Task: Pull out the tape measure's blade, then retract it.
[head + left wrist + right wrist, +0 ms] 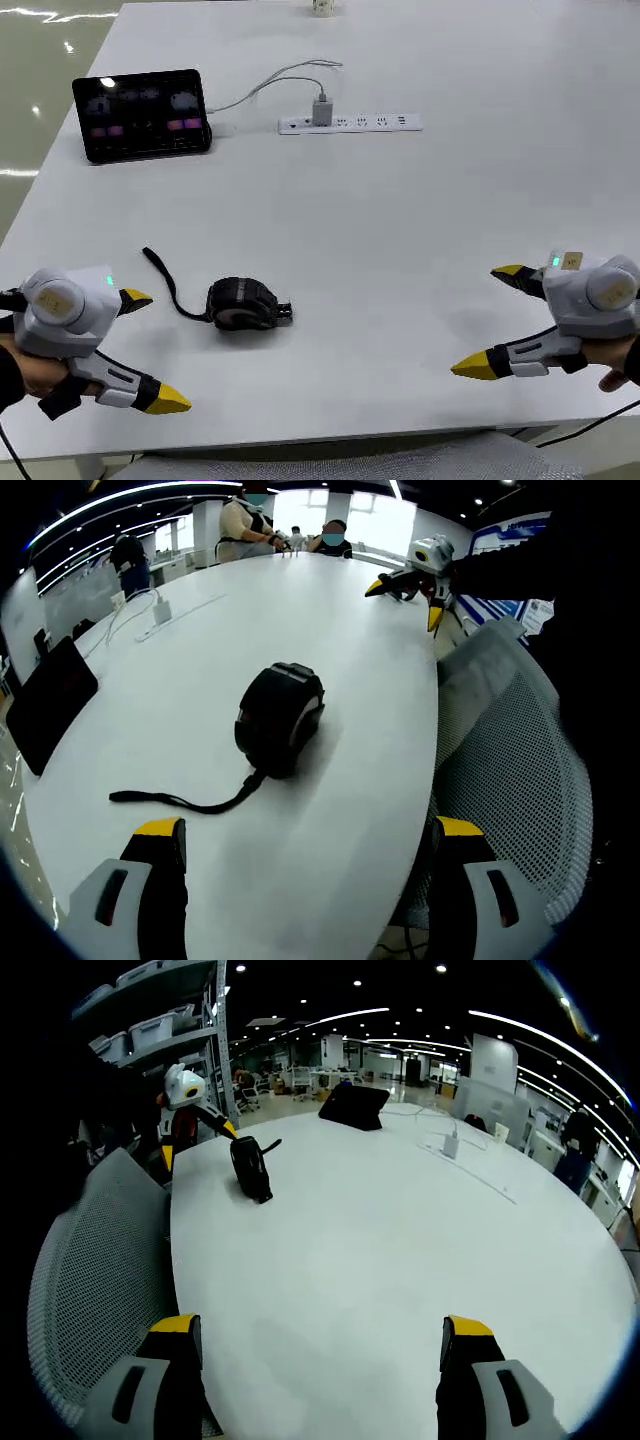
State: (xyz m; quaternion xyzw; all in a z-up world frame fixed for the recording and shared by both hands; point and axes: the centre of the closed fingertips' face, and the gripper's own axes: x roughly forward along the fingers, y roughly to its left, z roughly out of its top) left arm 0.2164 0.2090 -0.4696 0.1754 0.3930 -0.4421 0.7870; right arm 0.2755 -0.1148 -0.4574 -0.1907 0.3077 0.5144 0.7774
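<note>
**Tape measure (242,304) on the worktop, both claws wide open and empty**

So the tape measure is lying on the white worktop (400,220), near the front edge and just ahead of my left claw (158,350). Its black strap (165,280) trails off to the left. The right claw (485,320) is well apart from it, over on the other side. Neither one has hold of anything, and both have their jaws spread about as far as they go.

Nothing's started yet as far as I can tell, so the first step is to pin the case. My plan is to bring the left claw in over the body, keep clear of the strap, and close across the flat sides so it can't roll. There's a small nub (286,312) on the end facing the right claw. I reckon that's the blade tip, but it's too small to be sure. If it is, the right claw pinches that and pulls straight away, low along the worktop. Main risk is the case sliding if the left grip is sloppy. On the retract I'd ease it back, not let it snap.
</note>
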